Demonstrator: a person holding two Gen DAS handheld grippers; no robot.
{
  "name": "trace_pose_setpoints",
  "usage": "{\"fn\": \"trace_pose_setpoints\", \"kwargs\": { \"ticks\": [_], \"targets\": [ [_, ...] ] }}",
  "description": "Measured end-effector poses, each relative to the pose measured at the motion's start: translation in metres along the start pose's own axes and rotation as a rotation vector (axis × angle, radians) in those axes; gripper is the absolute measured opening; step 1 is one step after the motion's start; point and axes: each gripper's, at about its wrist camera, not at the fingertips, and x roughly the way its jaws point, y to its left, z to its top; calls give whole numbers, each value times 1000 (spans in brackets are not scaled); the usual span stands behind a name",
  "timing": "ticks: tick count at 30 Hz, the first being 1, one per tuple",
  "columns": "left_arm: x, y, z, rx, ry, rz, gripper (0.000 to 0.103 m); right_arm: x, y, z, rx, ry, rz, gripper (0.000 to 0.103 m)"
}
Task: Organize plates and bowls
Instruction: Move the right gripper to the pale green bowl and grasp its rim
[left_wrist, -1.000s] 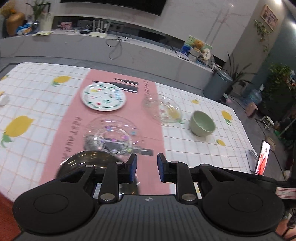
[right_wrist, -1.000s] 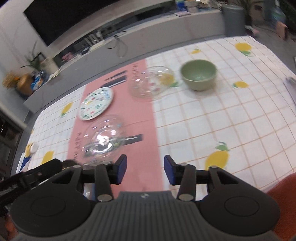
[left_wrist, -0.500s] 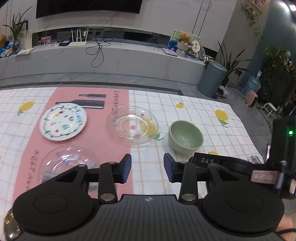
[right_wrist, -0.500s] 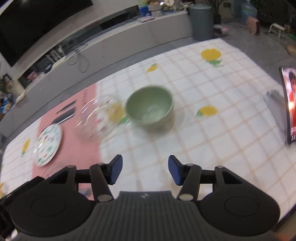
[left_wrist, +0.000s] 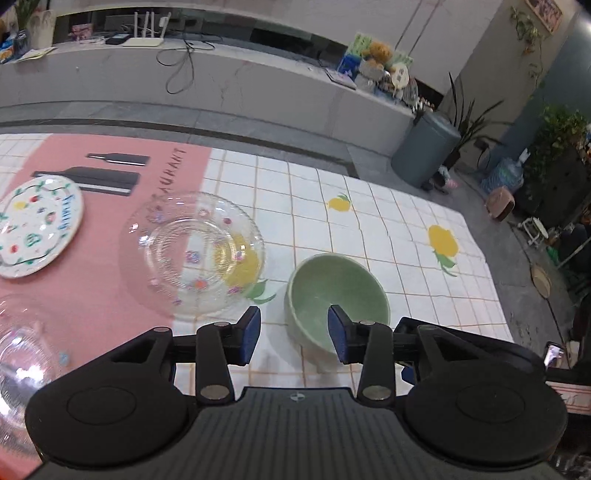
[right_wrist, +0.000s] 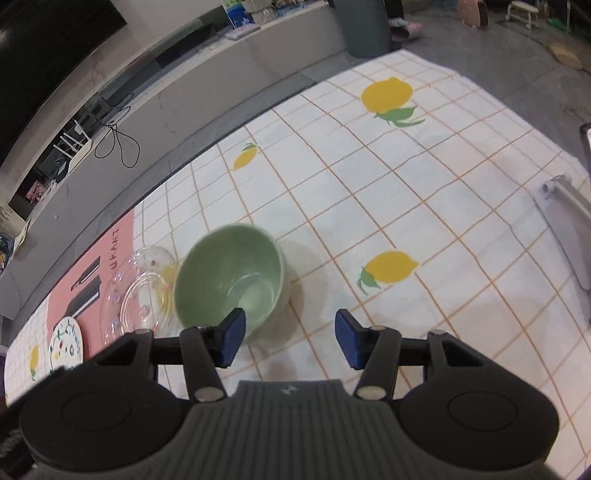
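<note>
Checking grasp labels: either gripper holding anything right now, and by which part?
Nothing is held. The left gripper and right gripper are both open and empty, near the green bowl, which sits free on the tablecloth.

Upright green bowl (left_wrist: 338, 295) just beside clear glass plate (left_wrist: 199, 254), painted plate (left_wrist: 35, 225) beyond

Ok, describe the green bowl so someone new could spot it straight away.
Start at the lemon-print tablecloth, just right of its pink runner. The green bowl stands there beside a clear glass plate. It is the only opaque, plain, deep dish.
</note>
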Motion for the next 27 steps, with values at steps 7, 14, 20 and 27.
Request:
{"fn": "trace_pose_setpoints", "kwargs": {
  "ticks": [7,14,20,27],
  "targets": [
    [33,-1,4,13,36,40,45,19,-7,12,47,35,24,43],
    [52,7,8,-33,76,32,35,32,2,13,40,63,38,30],
    [61,7,7,-39,93,28,21,43,-2,10,92,114,83,18],
    [58,-2,4,5,85,44,11,43,0,9,85,106,73,15]
  ]
}}
